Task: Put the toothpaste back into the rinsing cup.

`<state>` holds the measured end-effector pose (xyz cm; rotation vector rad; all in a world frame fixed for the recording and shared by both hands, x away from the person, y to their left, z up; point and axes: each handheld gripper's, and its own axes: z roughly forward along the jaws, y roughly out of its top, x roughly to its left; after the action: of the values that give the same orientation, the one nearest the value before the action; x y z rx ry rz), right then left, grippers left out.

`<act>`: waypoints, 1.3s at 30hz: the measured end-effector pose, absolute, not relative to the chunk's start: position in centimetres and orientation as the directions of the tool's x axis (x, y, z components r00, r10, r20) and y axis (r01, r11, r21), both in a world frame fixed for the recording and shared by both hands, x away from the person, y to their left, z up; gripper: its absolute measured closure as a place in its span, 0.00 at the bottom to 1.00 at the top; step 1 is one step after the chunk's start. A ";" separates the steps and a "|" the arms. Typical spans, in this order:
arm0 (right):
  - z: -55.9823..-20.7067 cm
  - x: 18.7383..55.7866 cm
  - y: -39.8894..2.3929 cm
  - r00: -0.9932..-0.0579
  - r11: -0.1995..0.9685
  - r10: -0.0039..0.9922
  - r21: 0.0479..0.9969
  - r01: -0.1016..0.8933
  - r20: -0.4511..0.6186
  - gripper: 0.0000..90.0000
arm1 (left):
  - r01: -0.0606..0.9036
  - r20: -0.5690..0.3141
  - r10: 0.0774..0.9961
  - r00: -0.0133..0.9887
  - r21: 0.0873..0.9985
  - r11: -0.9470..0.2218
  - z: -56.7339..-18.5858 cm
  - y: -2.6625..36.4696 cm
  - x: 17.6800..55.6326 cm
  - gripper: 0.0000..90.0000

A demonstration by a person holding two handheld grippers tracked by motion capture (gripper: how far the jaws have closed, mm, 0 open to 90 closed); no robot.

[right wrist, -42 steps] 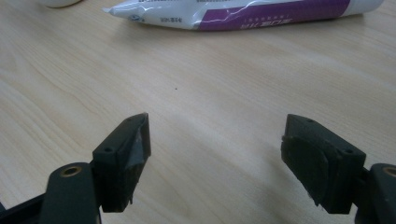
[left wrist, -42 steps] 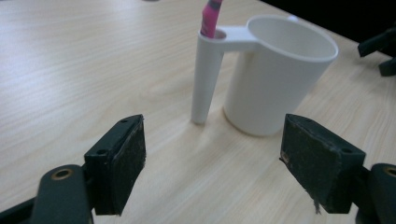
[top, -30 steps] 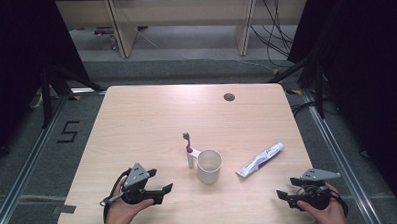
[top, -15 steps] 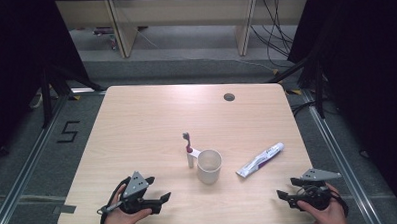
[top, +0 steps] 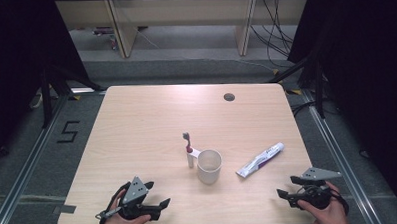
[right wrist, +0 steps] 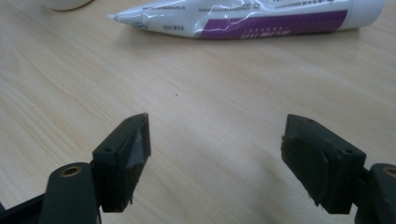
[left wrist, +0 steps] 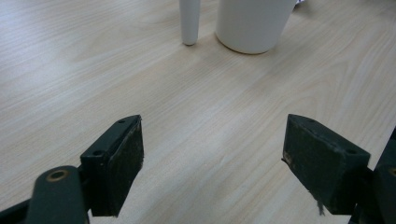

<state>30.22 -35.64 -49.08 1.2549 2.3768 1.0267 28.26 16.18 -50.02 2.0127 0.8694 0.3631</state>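
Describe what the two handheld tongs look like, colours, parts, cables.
Both the left tongs and the right tongs are black, each topped by a grey three-cornered plate. Each has two blocky black jaws with flat dark pads and small screw holes; a brass-coloured fitting shows at the jaw base. A black cable loops from the left one.

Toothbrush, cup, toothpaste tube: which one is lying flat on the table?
The toothpaste tube, right of the white cup, lies flat; cup and toothbrush stand upright.

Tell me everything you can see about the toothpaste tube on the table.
The toothpaste tube is white, glossy plastic with a purple band and small print. It lies flat on the wooden table, slanted, right of the white cup and apart from it. Its crimped, slightly creased end points toward the cup. Nothing grips it; the right gripper waits open nearby.
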 end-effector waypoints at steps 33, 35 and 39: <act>-45.6 39.5 -31.4 -0.794 0.752 0.575 0.512 0.416 -0.200 0.33 | 0.440 -0.051 0.677 0.734 0.795 -0.417 -50.5 15.9 28.1 0.22; -46.0 40.1 -31.0 -0.796 0.762 0.561 0.516 0.390 -0.227 0.33 | 0.442 -0.059 0.679 0.732 0.799 -0.408 -50.5 15.8 28.1 0.22; -46.0 41.0 -30.2 -0.827 0.803 0.523 0.444 0.398 -0.204 0.33 | 0.437 -0.042 0.669 0.742 0.787 -0.436 -50.6 15.9 28.2 0.22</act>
<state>41.02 -30.21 -45.97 0.7034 2.6731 0.5565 28.16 15.88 -50.61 2.0992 0.8314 0.3505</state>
